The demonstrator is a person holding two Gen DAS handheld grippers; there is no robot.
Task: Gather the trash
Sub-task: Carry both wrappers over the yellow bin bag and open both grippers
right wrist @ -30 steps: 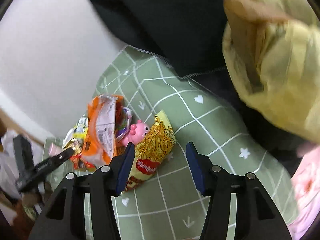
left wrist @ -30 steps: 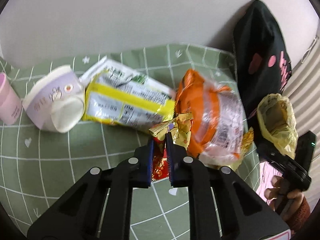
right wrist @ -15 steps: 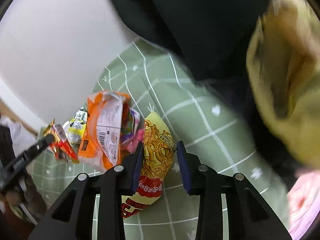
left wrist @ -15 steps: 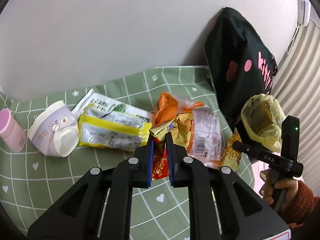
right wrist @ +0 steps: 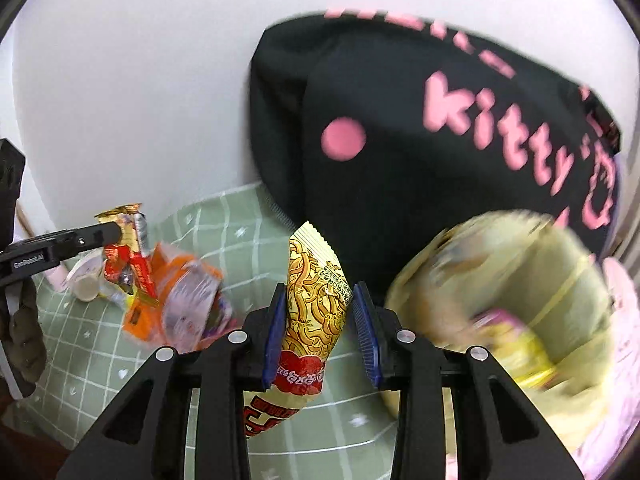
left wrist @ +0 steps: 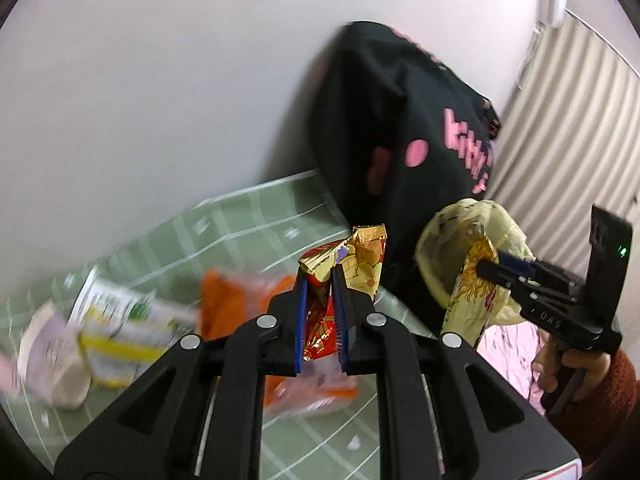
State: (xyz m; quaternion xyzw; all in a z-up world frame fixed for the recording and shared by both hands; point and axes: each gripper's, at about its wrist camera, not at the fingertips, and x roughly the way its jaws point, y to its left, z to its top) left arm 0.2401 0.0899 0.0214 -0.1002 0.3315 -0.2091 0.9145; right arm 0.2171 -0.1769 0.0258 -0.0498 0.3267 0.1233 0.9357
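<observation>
We are holding 2 pieces of trash at once, 1 in each gripper. Our left gripper is clenched on a crumpled red-and-gold foil wrapper, which is hanging clear of the green checked tablecloth. Our right gripper is grasping a yellow noodle-snack packet across its middle, with the pads pressing both faces and the printed lower end dangling below the jaws. Just beside it, to the right, the yellow trash bag is gaping open in front of a black bag with pink lettering.

We are judging both wrappers to be very light, thin and crinkly, so they are likely to flex and twist rather than resist. The foil looks slick, so gripping a bunched fold, as we are doing, should hold better than pinching a flat edge. The noodle packet looks mostly empty and floppy; taking it mid-body is keeping it from folding over.

Still lying on the cloth are an orange plastic wrapper, a yellow-and-white packet and a pale paper cup on its side.
</observation>
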